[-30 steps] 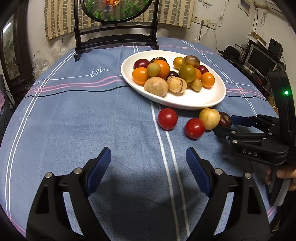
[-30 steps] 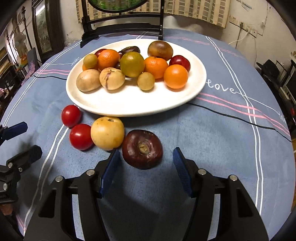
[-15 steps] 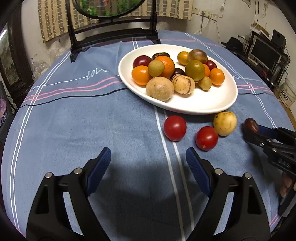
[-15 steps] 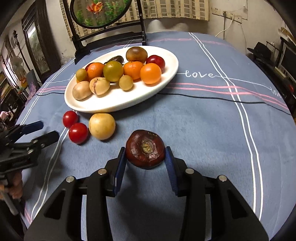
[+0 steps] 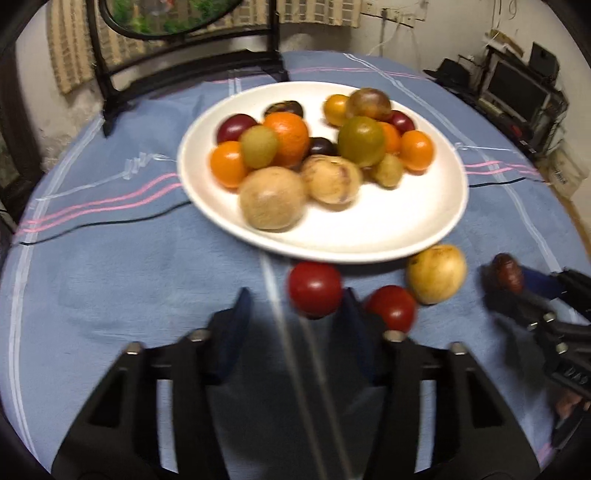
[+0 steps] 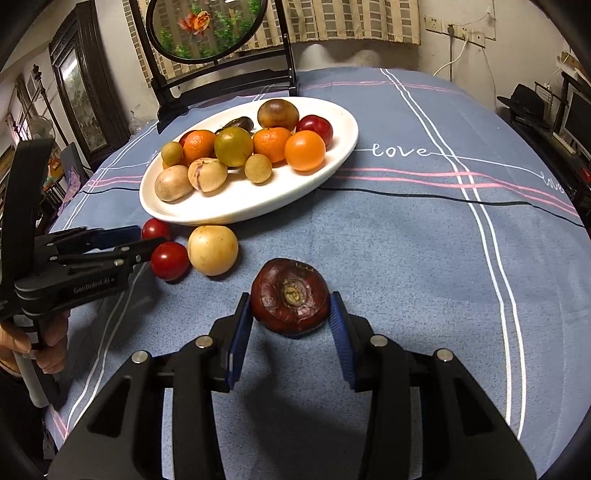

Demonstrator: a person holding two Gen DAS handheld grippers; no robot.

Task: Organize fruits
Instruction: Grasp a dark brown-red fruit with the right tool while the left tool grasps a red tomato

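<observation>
My right gripper [image 6: 290, 308] is shut on a dark maroon fruit [image 6: 290, 297], held low over the blue cloth; the same fruit [image 5: 508, 273] shows in the left wrist view. My left gripper [image 5: 293, 314] is closing, with a red tomato [image 5: 314, 288] at its fingertips, against the right pad and apart from the left one. A second tomato [image 5: 391, 308] and a yellow fruit [image 5: 436, 273] lie just to its right. Behind them a white plate [image 5: 388, 218] holds several fruits. In the right wrist view the left gripper [image 6: 147, 238] reaches in beside both tomatoes [image 6: 170, 260].
A dark mirror stand [image 6: 207, 33] rises at the table's far edge behind the plate [image 6: 240, 201]. A person's hand [image 6: 48, 343] grips the left tool's handle. A desk with screens [image 5: 517, 88] stands beyond the right table edge. Bare blue cloth [image 6: 424, 258] lies right of the held fruit.
My left gripper moved forward to the left tomato and its jaws narrowed sharply. My right gripper closed on the maroon fruit and drew it away from the yellow fruit, then stayed still.
</observation>
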